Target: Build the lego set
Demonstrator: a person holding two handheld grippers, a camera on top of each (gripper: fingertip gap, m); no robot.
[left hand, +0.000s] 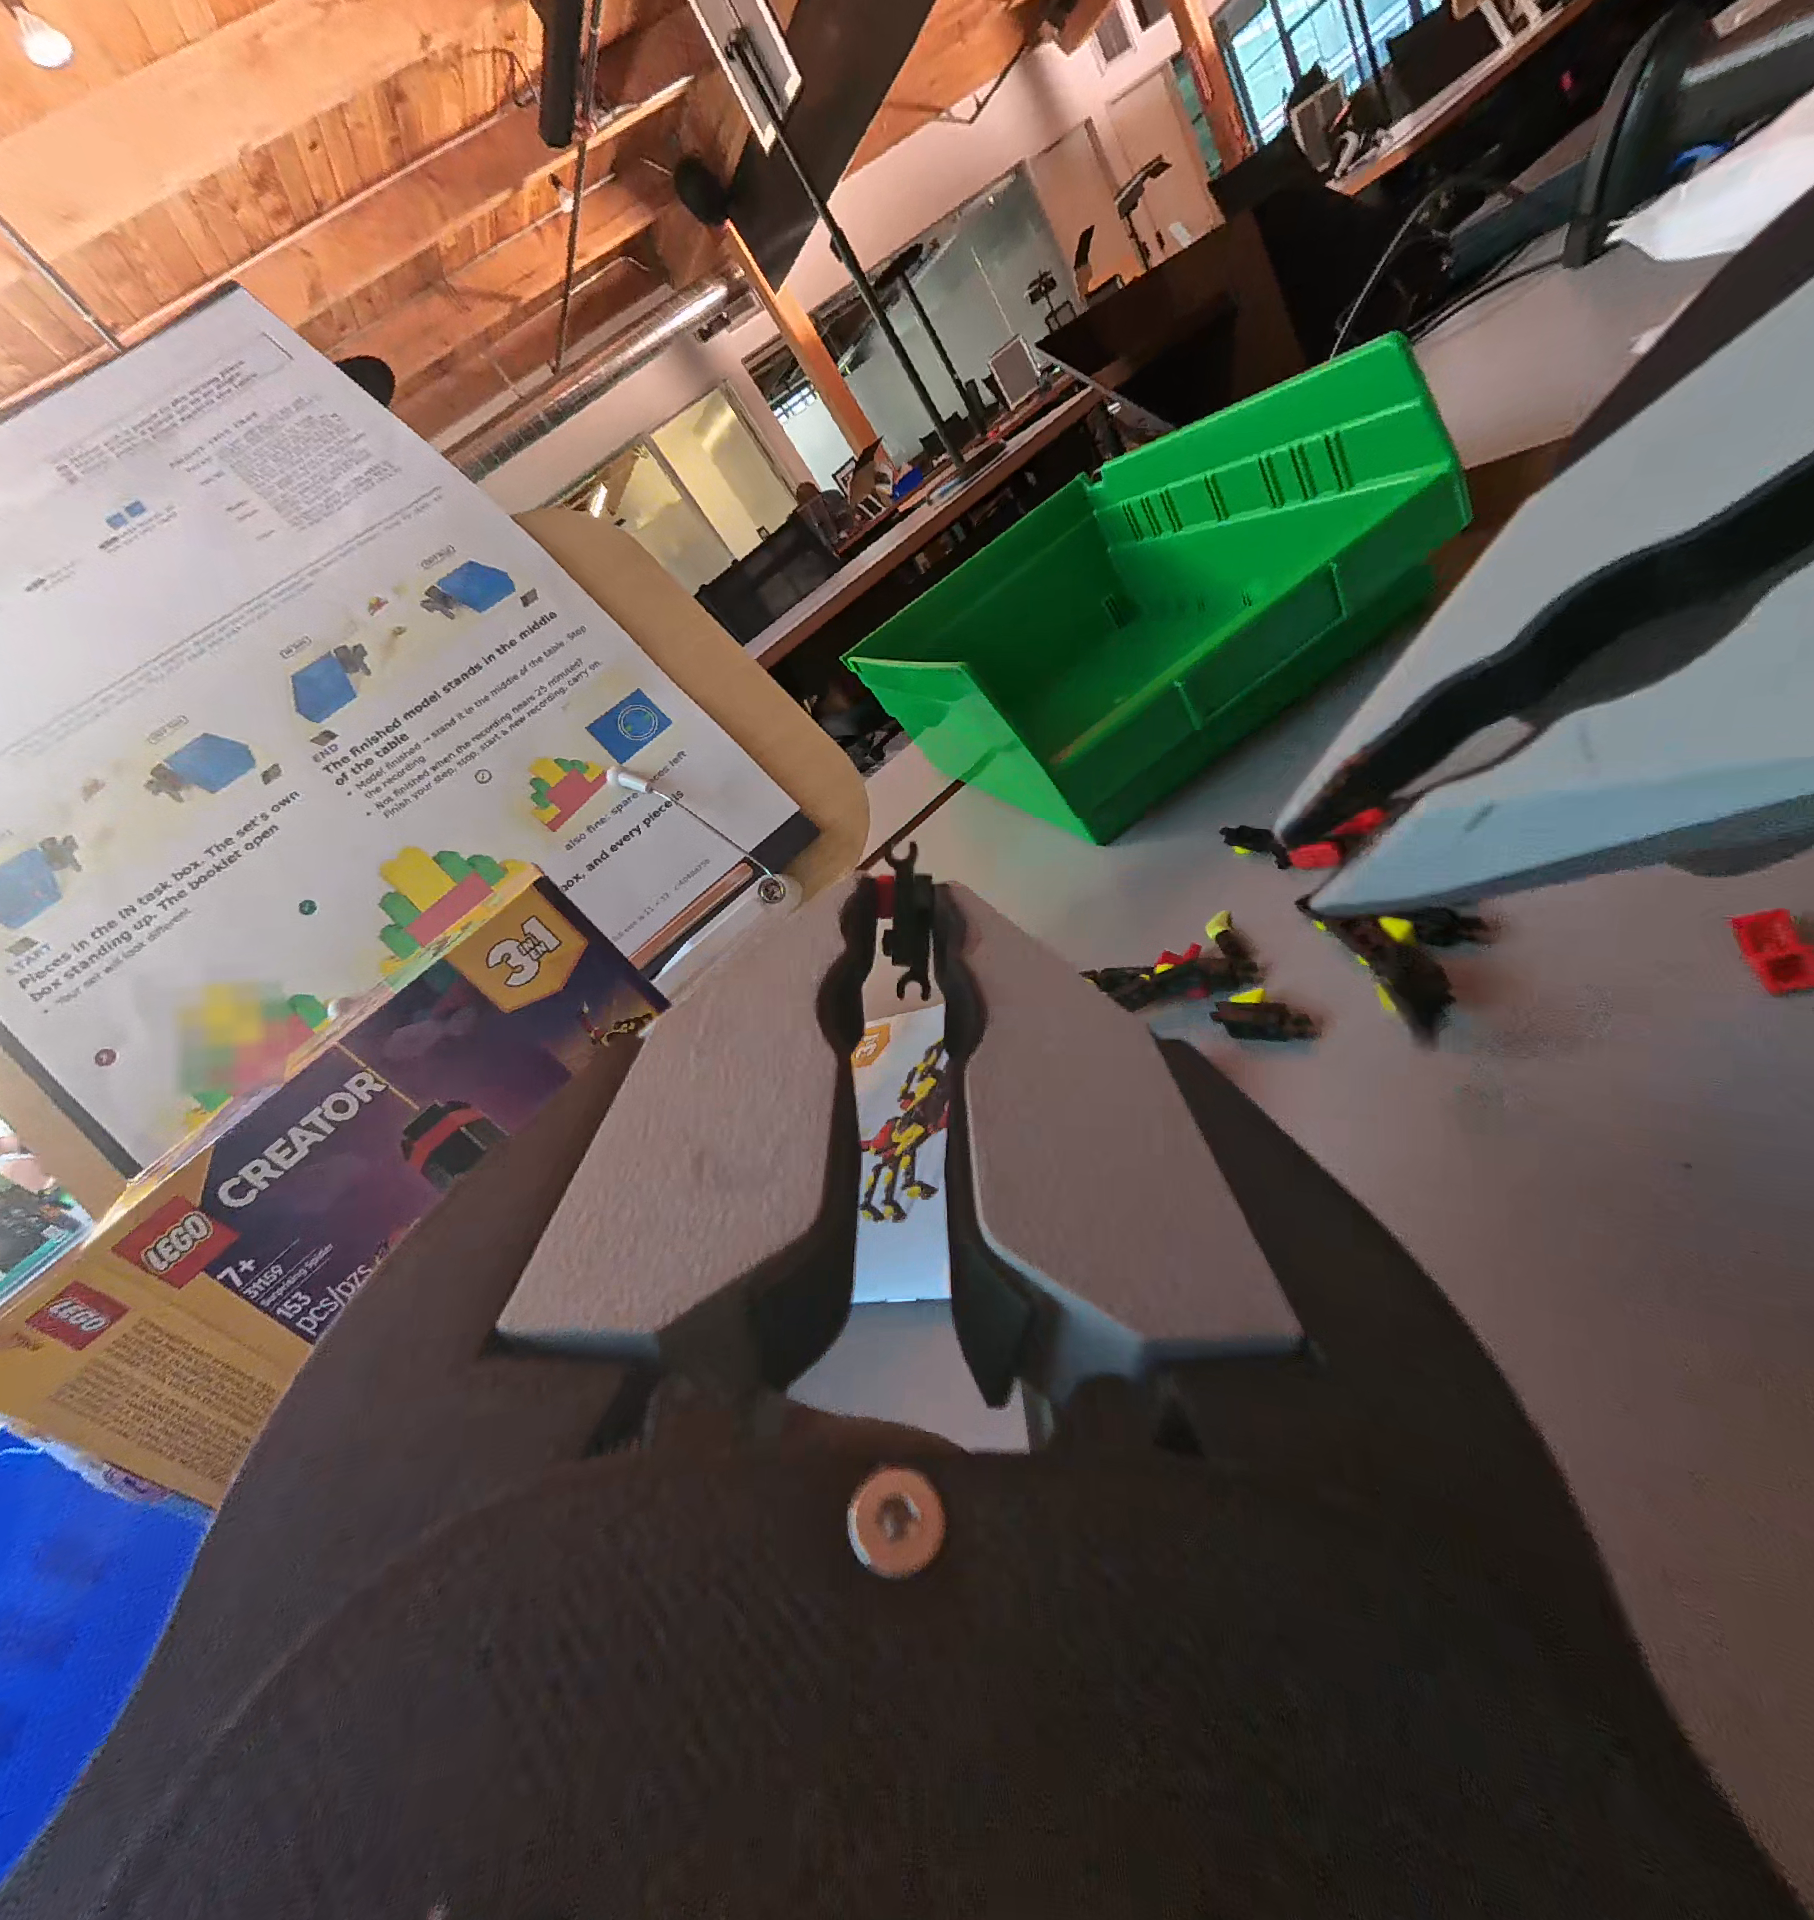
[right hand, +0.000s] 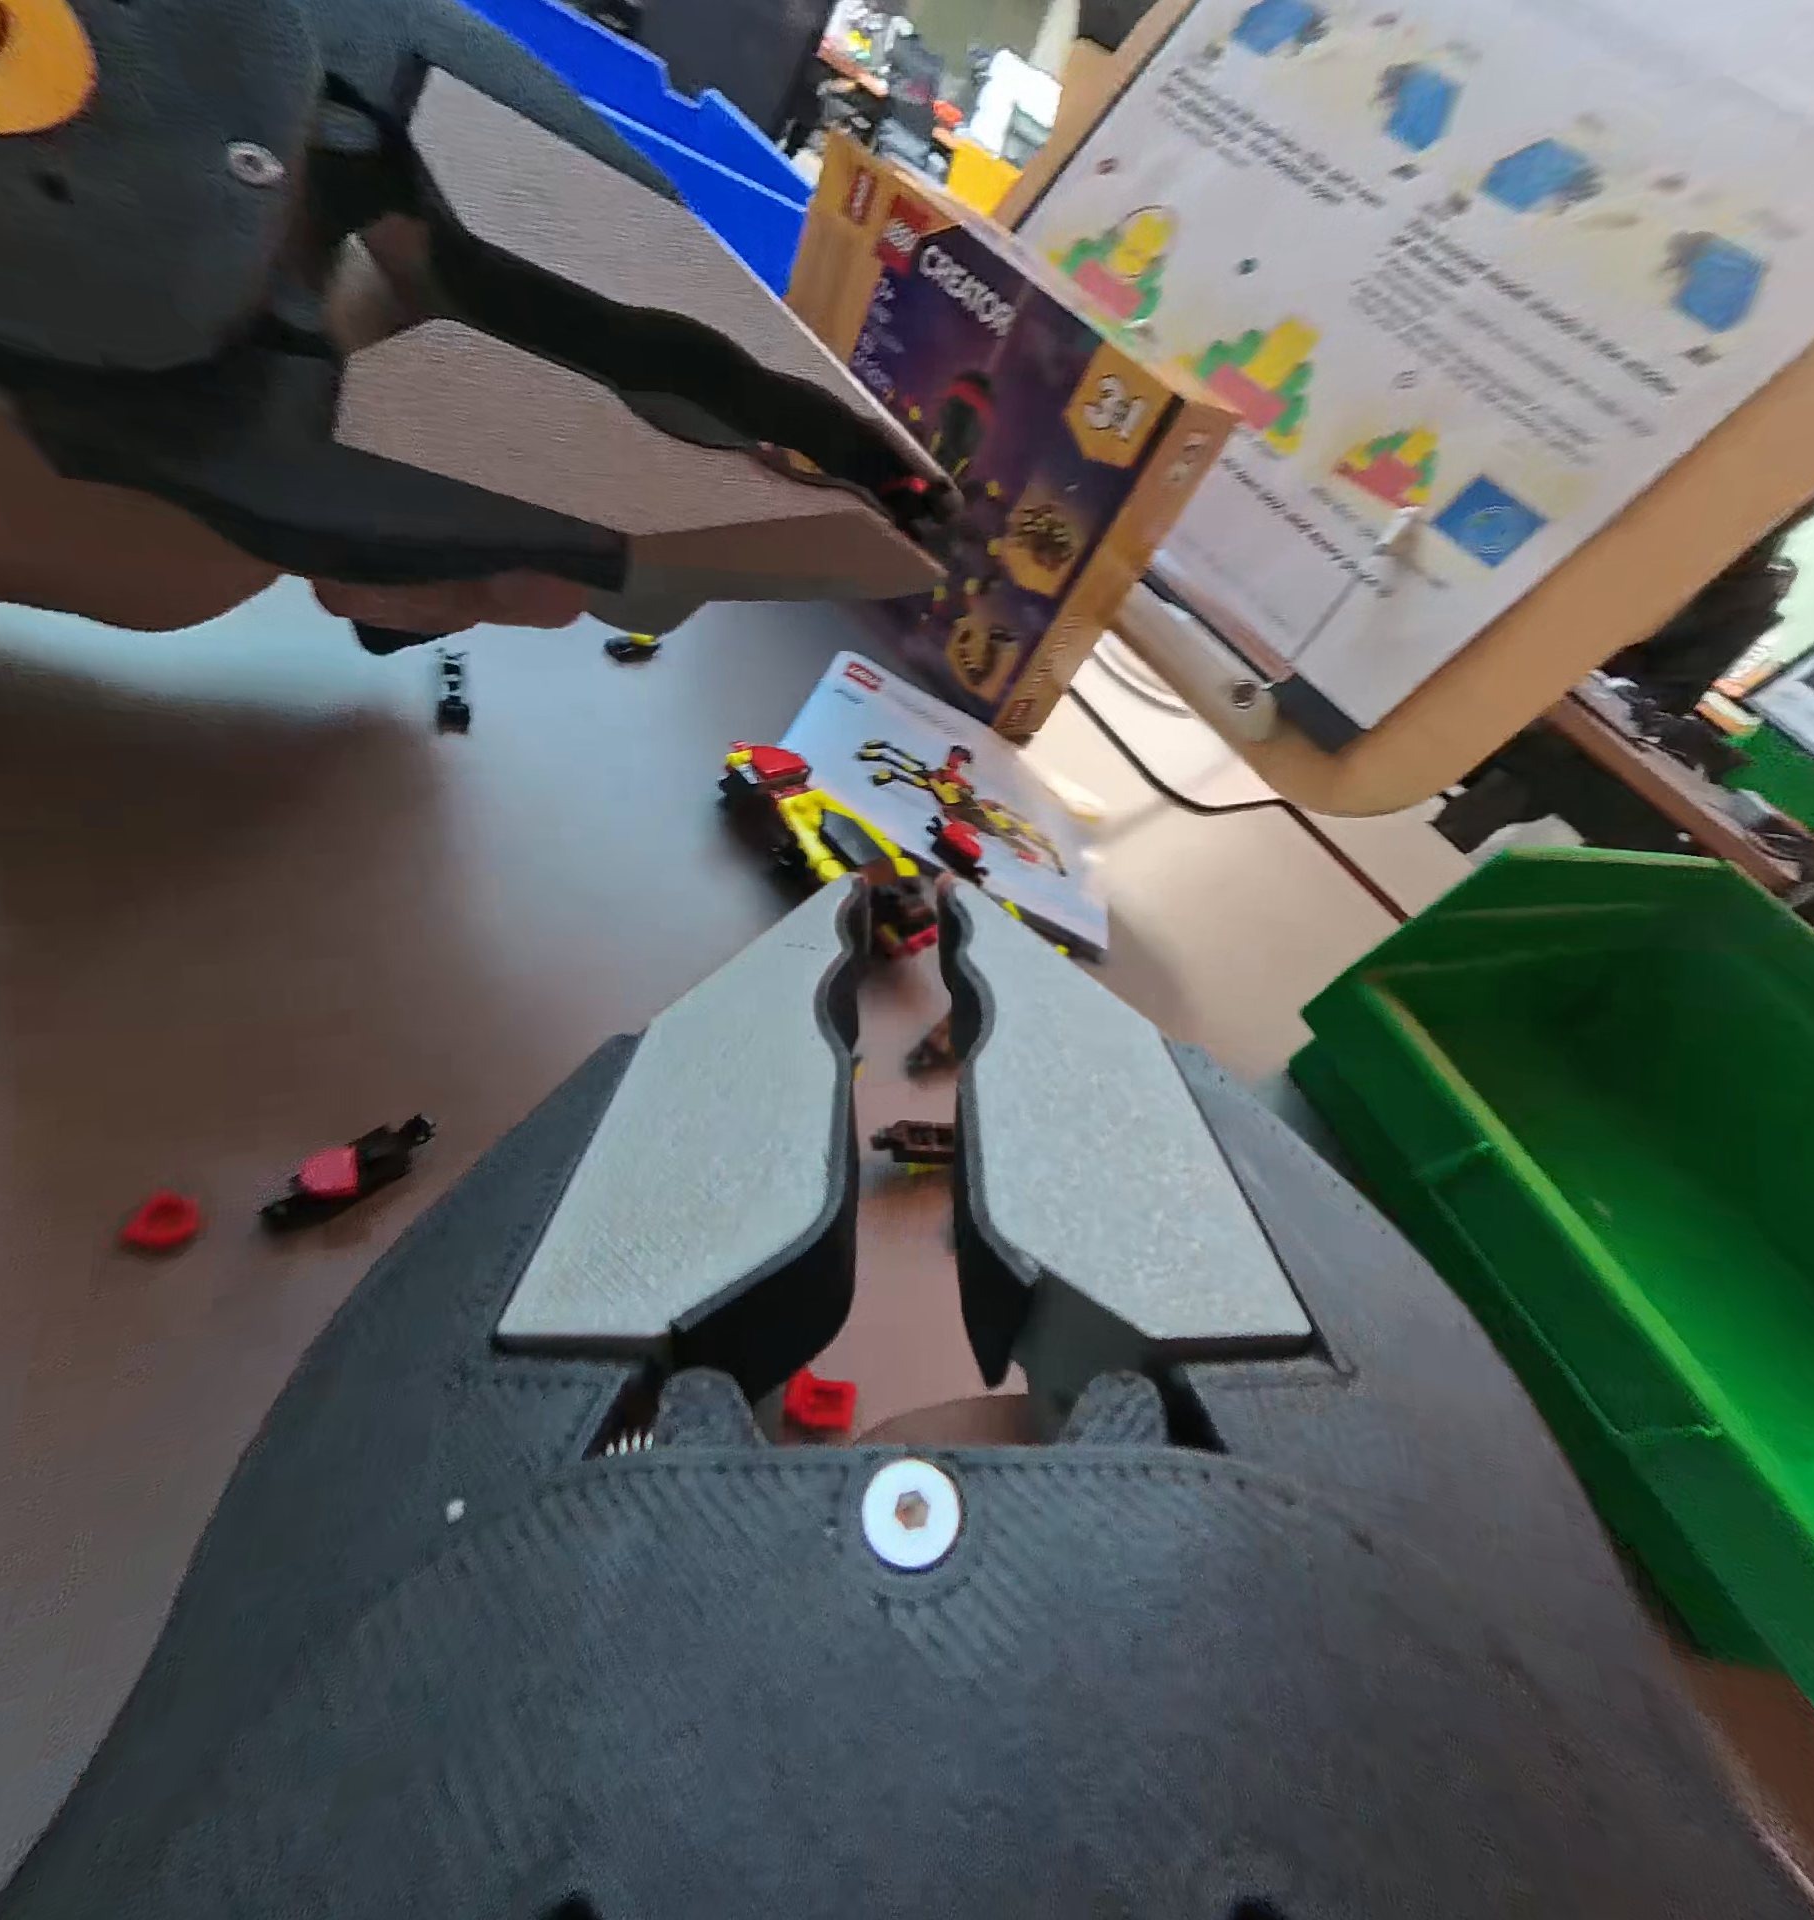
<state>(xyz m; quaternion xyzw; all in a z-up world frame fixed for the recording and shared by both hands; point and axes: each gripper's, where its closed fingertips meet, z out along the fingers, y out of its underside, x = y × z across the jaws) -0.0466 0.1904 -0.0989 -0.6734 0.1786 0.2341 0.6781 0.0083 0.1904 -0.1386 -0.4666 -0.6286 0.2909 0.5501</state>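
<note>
We have our left gripper [left hand: 903, 914] clamped on a small black clip piece with a red stud [left hand: 908, 920], pinched right at the fingertips. Its long axis stands upright across the fingers, one clip end poking up past the tips, the other hanging below. We hold it lifted off the table [left hand: 1505, 1195], up and to the left of the instruction booklet [right hand: 944, 800].

Our right gripper [right hand: 901, 914] comes in low, just short of the booklet's near edge, jaws parted a little. A black and red brick cluster [right hand: 898, 920] sits between its tips; we cannot tell whether the pads press on it or merely flank it.

The yellow and black model body [right hand: 809, 821] lies touching the booklet's left edge, its long axis running along that edge, straight ahead of our right gripper and just beyond its tips. So the right one is nearer to it; the left hangs higher and farther off.

Loose black, yellow and red pieces [left hand: 1246, 987] scatter on the booklet's right, and the green bin [right hand: 1609, 1195] stands beyond them, farther right. The set's box [right hand: 1028, 457] stands behind the booklet.
</note>
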